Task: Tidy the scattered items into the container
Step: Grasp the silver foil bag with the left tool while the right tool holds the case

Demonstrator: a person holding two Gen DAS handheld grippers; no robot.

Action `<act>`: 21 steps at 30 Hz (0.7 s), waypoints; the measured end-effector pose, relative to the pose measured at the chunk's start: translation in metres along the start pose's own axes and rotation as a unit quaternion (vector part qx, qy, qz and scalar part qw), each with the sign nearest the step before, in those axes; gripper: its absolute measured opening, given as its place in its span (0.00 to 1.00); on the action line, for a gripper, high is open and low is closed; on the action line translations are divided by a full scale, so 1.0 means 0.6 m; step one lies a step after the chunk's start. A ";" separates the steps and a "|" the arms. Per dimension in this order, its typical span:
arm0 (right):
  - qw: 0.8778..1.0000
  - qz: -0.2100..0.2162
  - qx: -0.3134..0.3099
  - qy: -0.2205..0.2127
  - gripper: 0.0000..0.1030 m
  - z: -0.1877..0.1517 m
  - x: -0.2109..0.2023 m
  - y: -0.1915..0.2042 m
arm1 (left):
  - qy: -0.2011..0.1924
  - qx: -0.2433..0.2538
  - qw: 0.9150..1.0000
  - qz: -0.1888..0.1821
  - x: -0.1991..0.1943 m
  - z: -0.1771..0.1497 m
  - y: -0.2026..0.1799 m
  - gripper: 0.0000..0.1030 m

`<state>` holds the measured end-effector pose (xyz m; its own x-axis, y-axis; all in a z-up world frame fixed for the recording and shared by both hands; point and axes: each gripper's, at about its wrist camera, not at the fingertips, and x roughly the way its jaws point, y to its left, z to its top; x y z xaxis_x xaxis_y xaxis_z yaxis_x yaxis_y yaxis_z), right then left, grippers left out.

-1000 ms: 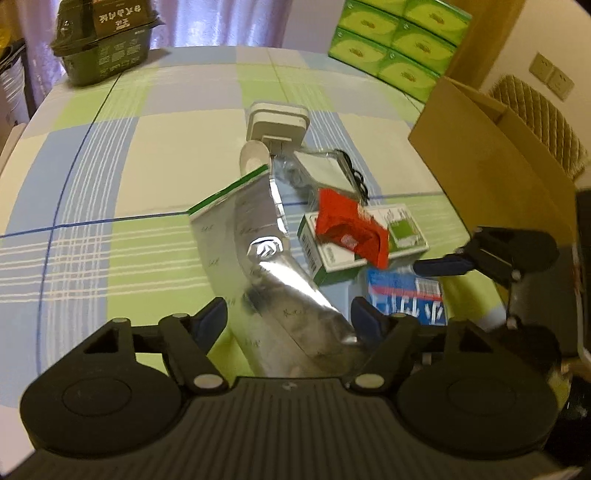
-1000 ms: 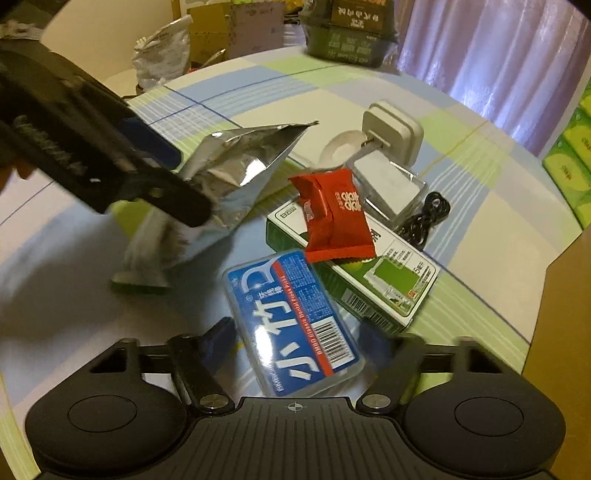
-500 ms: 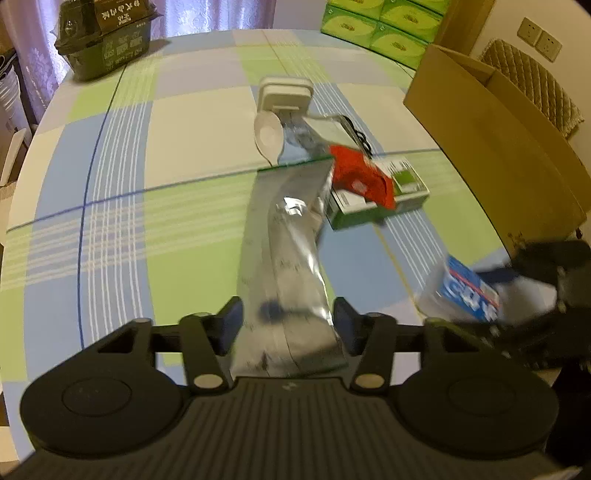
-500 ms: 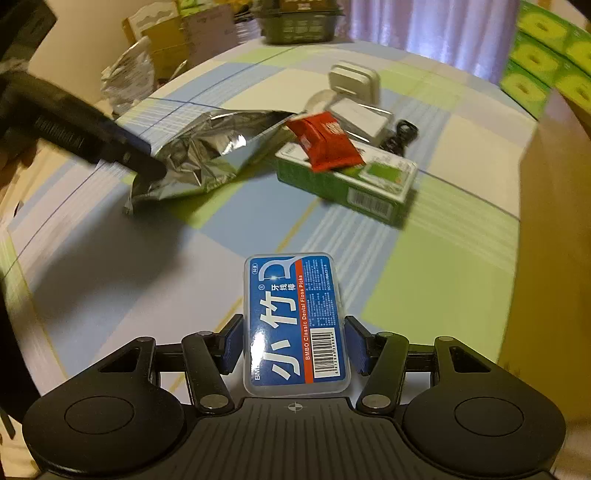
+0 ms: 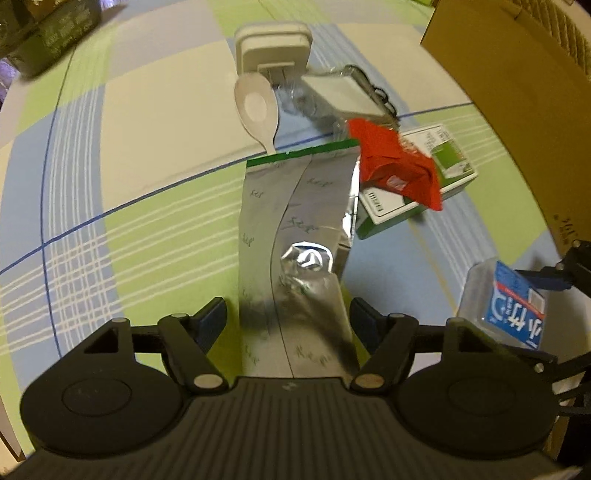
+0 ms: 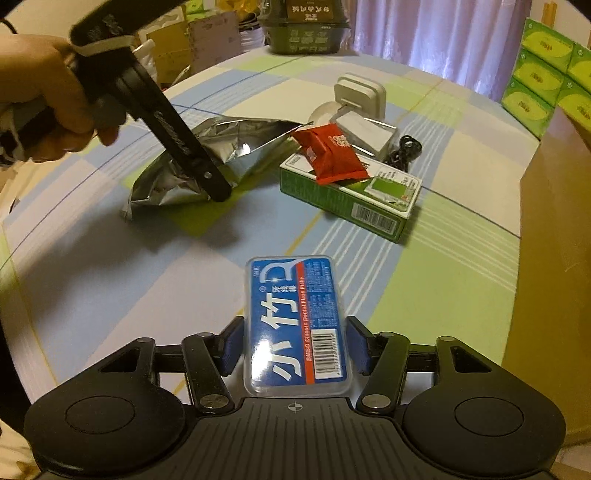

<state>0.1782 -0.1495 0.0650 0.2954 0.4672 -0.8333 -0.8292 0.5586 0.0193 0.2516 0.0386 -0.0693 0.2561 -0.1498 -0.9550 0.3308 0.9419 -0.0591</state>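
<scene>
Currently your right gripper (image 6: 295, 347) clamps floss box (image 6: 295, 325); cardboard box (image 6: 554, 236) just right. Left gripper (image 5: 288, 321) straddles foil bag (image 5: 295, 236), grip unclear, bag lengthwise ahead.

Silver pouch (image 5: 295, 236), red packet (image 6: 330, 153)

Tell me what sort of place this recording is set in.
Most likely a room in a home, used partly for storage. A table with a checked cloth holds household odds and ends, purple curtains hang behind it, and stacked green tissue boxes and cardboard boxes stand around.
</scene>
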 end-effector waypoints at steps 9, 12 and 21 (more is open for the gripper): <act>1.000 0.003 0.022 0.003 0.58 0.002 0.007 -0.004 | 0.004 0.045 0.999 0.016 -0.015 -0.025 -0.016 0.36; 0.999 0.010 0.030 0.008 0.57 -0.002 -0.001 -0.003 | 0.010 0.059 0.998 0.017 -0.030 -0.053 -0.031 0.35; 0.999 0.016 0.025 0.013 0.57 -0.026 -0.021 0.014 | 0.036 0.079 0.996 0.000 -0.061 -0.147 -0.076 0.37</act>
<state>0.1601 -0.1616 0.0669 0.2567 0.4674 -0.8459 -0.8134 0.5773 0.0722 0.1472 0.0278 -0.0570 0.1923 -0.1229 -0.9736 0.4719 0.8814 -0.0180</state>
